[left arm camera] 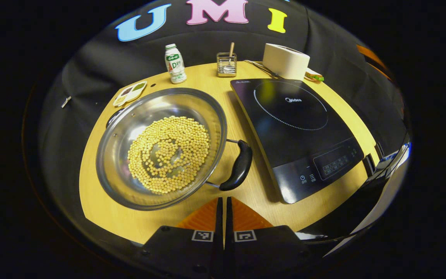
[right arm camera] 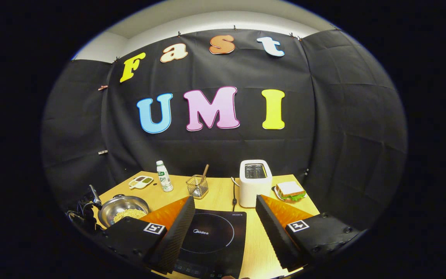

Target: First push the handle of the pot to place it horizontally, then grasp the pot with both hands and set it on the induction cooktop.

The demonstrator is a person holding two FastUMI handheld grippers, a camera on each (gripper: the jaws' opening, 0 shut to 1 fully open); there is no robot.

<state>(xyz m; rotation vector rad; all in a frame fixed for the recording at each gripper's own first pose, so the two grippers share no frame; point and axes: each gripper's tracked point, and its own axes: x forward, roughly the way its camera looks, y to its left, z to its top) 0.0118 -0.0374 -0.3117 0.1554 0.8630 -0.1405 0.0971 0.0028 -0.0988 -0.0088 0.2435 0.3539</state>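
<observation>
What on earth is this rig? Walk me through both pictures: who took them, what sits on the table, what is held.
A person holds a pair of two-finger tongs in each hand; a camera rides on each. In the left gripper view, the left tongs are shut, holding nothing, just short of the pot's black handle. The pot, with yellow beans inside, stands on the wooden table beside the induction cooktop. In the right gripper view, the right tongs are open above the cooktop. Behind stand a toaster, bottle and sandwich.

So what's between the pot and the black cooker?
In the left gripper view, the pot's black handle sticks out into that gap, stopping short of the induction cooktop. Around it, bare wooden table.
</observation>
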